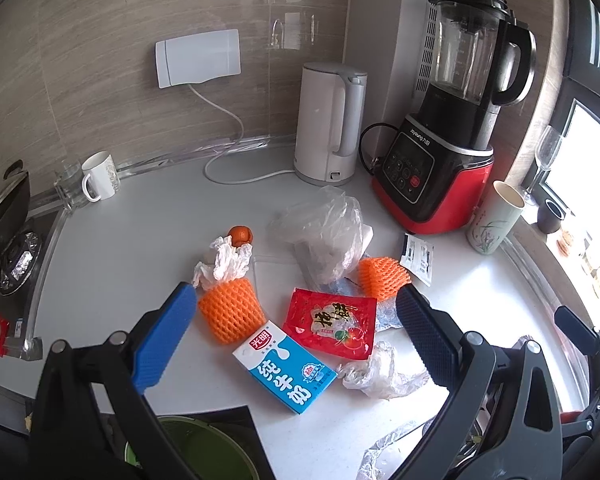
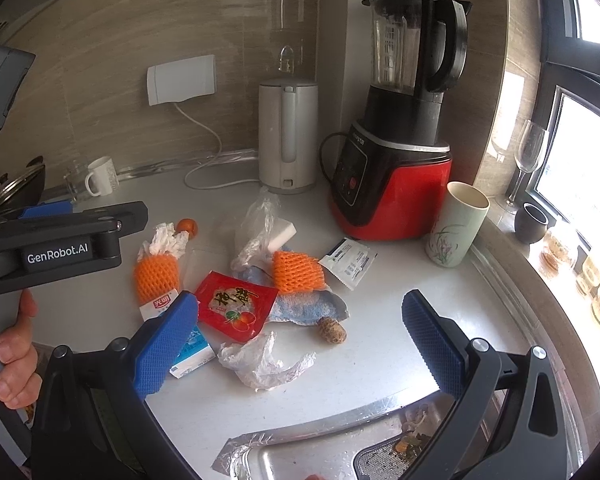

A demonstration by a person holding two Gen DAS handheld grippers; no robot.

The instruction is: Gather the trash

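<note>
Both my claws, left gripper (image 1: 296,320) and right gripper (image 2: 300,332), are spread apart, empty. Two orange foam nets (image 1: 231,312) (image 1: 382,276), one milk carton (image 1: 286,368), one red snack packet (image 1: 332,322) below.

My right tongs' blue pad covers the middle of the milk carton (image 2: 188,354), so its print is half hidden in the right wrist view. The blue cloth (image 2: 308,306) lies mostly under the red snack packet (image 2: 236,306) and an orange foam net (image 2: 298,272). The sink (image 2: 300,456) is cut off by the bottom edge. The green bin (image 1: 204,452) shows only partly behind my left tongs. The white sachet's (image 2: 350,262) print is too small to read.
</note>
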